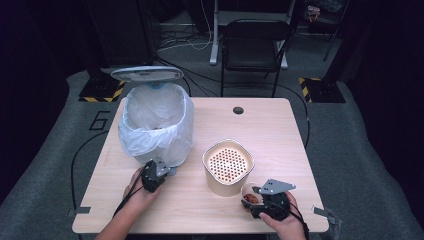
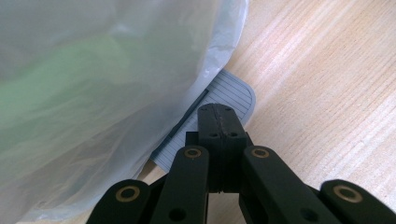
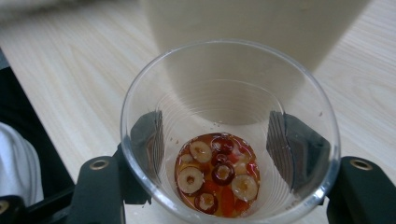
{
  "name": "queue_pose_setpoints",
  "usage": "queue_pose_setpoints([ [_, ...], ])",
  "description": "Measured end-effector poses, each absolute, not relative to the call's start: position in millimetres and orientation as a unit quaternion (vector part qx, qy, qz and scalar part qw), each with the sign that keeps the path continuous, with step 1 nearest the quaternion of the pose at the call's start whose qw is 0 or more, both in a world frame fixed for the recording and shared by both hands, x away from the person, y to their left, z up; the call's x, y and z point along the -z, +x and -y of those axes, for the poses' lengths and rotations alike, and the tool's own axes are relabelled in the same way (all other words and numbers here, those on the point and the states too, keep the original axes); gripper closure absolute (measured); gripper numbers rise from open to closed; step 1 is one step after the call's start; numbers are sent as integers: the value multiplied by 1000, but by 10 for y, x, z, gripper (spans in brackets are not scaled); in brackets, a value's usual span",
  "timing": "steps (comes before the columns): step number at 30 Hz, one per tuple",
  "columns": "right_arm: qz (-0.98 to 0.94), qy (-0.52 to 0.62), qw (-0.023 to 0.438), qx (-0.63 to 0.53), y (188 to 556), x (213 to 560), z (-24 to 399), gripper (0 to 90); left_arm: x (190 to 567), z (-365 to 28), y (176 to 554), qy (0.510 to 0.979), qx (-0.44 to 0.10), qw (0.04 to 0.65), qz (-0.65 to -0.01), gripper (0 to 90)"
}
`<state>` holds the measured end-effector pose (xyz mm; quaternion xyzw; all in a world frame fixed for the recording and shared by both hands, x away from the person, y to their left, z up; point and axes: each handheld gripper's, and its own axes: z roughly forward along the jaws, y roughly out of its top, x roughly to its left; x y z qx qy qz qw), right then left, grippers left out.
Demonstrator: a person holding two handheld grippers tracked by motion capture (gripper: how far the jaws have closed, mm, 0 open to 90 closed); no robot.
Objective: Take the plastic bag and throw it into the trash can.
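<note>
1. A large numeral "6" was seen marked on the grey floor mat, to the left of the table, in the high view.
2. Yellow-and-black hazard stripes were seen on the base plates of the stands behind the table; no words were carried by them.
3. No other text, label or brand could be read in either gripper view.

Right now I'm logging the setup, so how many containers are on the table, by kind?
Pedal bins lined with a white bag: 1
Beige canisters with a perforated insert: 1
Clear plastic cups with sliced fruit and liquid, held by the right gripper: 1
Total: 3
</note>
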<state>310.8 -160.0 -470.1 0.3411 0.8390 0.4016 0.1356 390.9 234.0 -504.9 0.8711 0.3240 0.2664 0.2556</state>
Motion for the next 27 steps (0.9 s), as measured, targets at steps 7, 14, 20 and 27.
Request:
queue_pose_setpoints([
  [7,-829,366,148,-395,3220,4693,1761,364,5046,-2342,3911,872,-262,256,-324,900],
  [14,-820,392,156,-386,3400,4676,1961,364,5046,-2343,3911,873,-262,256,-324,900],
  [20,-812,403,174,-385,3567,4603,2110,364,5050,-2343,3911,871,-264,258,-324,900],
  [27,-808,406,195,-379,3735,4489,2195,364,5046,-2346,3912,873,-260,257,-323,900],
])
